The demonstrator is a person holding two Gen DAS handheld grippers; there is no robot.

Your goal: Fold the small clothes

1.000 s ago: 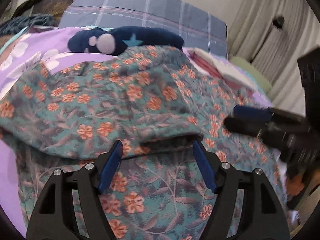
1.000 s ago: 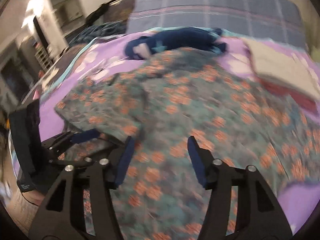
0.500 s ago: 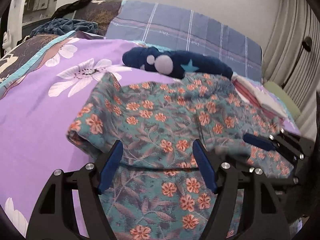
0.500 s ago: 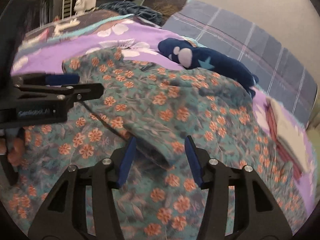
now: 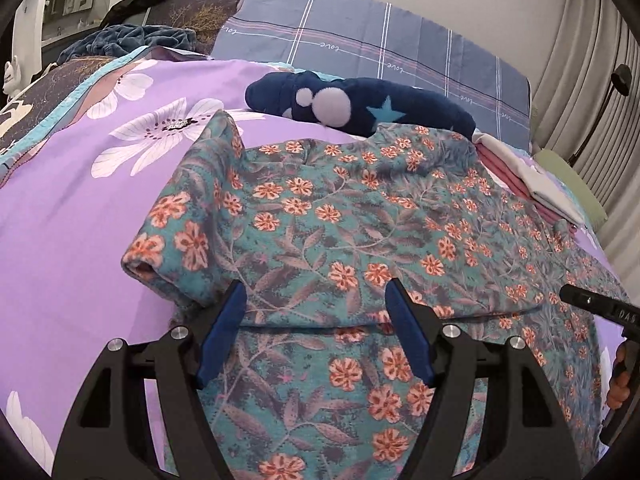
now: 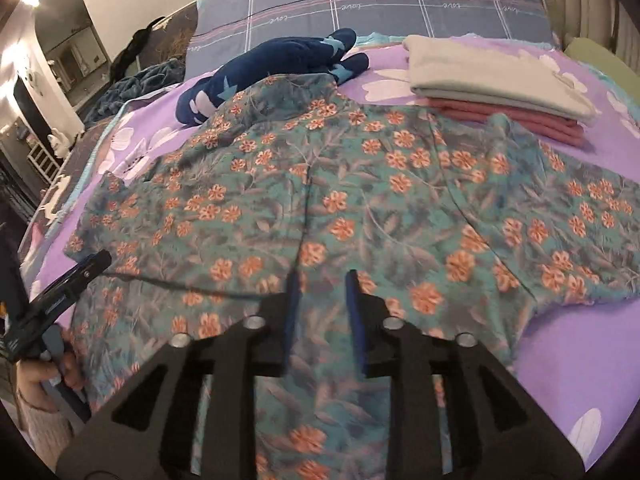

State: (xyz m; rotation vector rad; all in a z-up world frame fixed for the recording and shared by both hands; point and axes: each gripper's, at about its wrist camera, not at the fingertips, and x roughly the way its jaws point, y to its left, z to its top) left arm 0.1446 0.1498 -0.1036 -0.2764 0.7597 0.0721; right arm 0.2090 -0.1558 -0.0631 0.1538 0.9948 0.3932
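The left gripper (image 5: 314, 300) tilts down over the near left of the floral garment (image 5: 360, 216), jaws spread wide with a folded edge lying between them, pads not pressing; the right gripper (image 6: 322, 280) angles down over the garment's near middle, its jaws having just been closing, now narrow with nothing pinched; the garment lies spread on the purple bedspread (image 5: 72, 208); since a second ago the left sleeve has been folded inward, and a folded stack (image 6: 496, 84) sits far right.
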